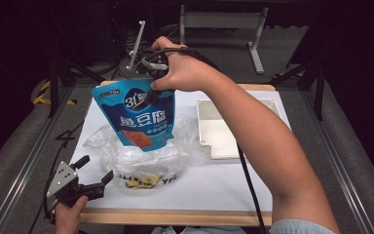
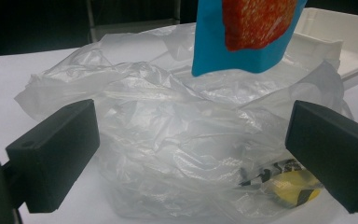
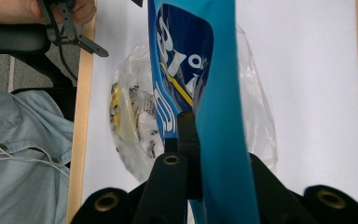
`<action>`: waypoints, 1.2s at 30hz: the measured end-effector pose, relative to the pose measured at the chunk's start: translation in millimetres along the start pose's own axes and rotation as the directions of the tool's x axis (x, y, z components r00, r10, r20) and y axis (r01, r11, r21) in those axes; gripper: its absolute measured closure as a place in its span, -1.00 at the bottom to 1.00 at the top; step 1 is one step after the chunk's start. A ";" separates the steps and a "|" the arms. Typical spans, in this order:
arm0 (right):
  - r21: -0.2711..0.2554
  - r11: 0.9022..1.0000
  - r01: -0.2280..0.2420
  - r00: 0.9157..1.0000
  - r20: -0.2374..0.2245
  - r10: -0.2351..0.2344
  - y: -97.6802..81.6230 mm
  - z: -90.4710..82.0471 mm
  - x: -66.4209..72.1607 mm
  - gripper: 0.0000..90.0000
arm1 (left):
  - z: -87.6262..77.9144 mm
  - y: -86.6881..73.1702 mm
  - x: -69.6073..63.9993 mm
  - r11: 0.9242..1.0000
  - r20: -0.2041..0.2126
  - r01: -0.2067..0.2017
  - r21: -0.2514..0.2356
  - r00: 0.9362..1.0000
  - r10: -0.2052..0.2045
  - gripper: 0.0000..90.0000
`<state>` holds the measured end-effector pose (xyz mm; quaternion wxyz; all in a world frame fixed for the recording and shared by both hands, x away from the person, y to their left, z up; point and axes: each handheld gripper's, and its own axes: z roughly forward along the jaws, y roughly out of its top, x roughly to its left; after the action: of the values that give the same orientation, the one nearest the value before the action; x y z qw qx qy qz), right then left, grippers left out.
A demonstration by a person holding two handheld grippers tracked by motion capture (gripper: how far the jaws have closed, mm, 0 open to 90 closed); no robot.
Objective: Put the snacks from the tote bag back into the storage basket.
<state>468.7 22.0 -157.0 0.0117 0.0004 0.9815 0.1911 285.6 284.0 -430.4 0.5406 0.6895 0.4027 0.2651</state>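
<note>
Your white worktop holds a white tray near its far right corner. Next to the tray, closer to the middle, sits a big crinkly clear plastic bag with something yellow and black inside. Right above that bag hangs the blue snack pouch — up in the air, not touching the worktop. Your right gripper is clenched tight on the pouch's top edge and holds it up. Your left gripper sits at the near left corner, just beside the plastic bag — its jaws are spread wide with nothing pinched.
</note>
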 end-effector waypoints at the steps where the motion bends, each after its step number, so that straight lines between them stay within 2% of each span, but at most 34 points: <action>1: 0.002 1.000 -0.001 1.000 0.003 0.001 -2.6 -3.8 -0.6 0.98 | 0.3 -0.1 -0.1 1.000 -0.001 0.000 -0.004 1.000 0.000 -0.92; 8: 0.006 1.000 -0.024 0.999 0.029 0.023 -16.7 -20.2 -2.8 0.98 | 1.1 -0.1 -0.4 1.000 -0.001 -0.001 -0.004 1.000 0.001 -0.92; 10: 0.006 0.999 -0.044 0.998 0.045 0.044 -26.8 -27.2 -5.1 0.98 | 1.4 0.0 -1.0 1.000 -0.001 -0.002 0.000 1.000 0.002 -0.92; 13: 0.011 0.999 -0.053 0.998 0.046 0.053 -33.2 -30.9 -7.5 0.98 | 1.8 -0.2 -1.2 1.000 -0.001 -0.001 -0.003 1.000 0.001 -0.92; 21: 0.028 0.995 -0.091 0.993 0.083 0.089 -55.5 -46.8 -12.7 0.98 | 1.0 0.0 -1.2 1.000 -0.006 -0.003 0.001 1.000 0.003 -0.92; 25: 0.016 0.992 -0.124 0.988 0.097 0.122 -70.0 -57.5 -16.6 0.98 | 1.2 -0.1 -0.9 1.000 -0.005 -0.002 -0.002 1.000 0.002 -0.92; 36: 0.015 0.985 -0.172 0.976 0.141 0.169 -100.2 -80.8 -21.3 0.98 | 1.6 -0.5 -1.1 1.000 -0.007 -0.005 0.001 1.000 0.005 -0.92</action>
<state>488.5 -101.3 -119.2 0.0636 0.0981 0.9771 0.1776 286.1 282.3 -431.2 0.5384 0.6897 0.4029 0.2686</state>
